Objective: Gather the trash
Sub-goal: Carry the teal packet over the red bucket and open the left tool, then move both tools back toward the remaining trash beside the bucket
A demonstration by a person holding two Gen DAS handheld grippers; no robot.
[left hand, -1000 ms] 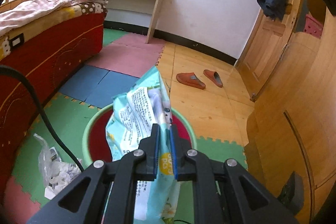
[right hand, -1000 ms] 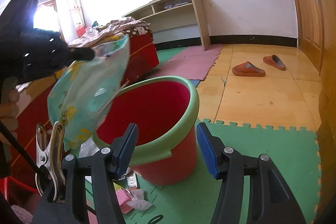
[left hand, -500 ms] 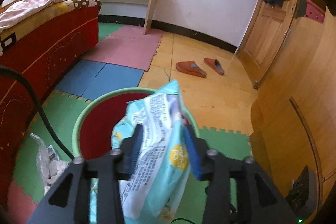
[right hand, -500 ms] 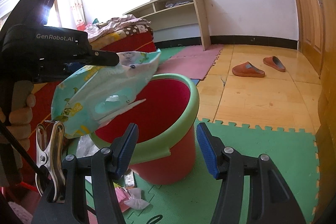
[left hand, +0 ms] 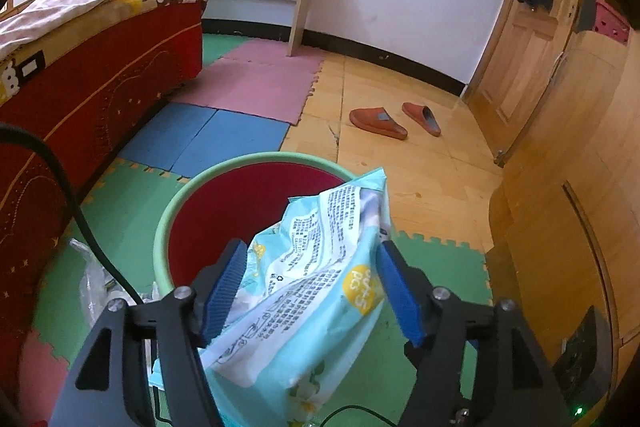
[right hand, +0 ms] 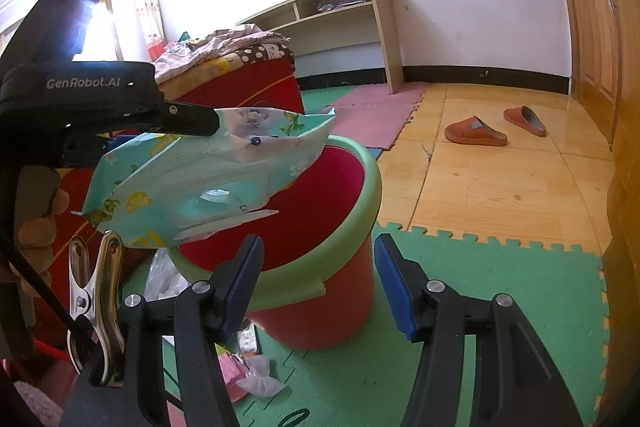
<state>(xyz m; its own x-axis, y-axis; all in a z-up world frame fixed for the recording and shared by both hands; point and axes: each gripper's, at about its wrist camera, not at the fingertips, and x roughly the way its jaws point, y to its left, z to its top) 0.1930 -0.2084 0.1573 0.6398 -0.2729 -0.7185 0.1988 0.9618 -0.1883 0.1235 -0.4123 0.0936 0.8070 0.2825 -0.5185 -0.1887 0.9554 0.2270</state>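
A light blue wet-wipes packet lies loose between the spread fingers of my left gripper, over the near rim of a red bin with a green rim. In the right wrist view the packet hangs tilted above the bin, still touching the left gripper's finger. My right gripper is open and empty, just in front of the bin's near wall.
Small wrappers and tissue lie on the green foam mat by the bin's base, and a clear plastic bag lies to its left. A red bed stands left. Two slippers lie on the wooden floor. A wooden door is right.
My left gripper has opened from a tight pinch on the packet to wide open. The packet has tipped down toward the bin. My right gripper has stayed still.
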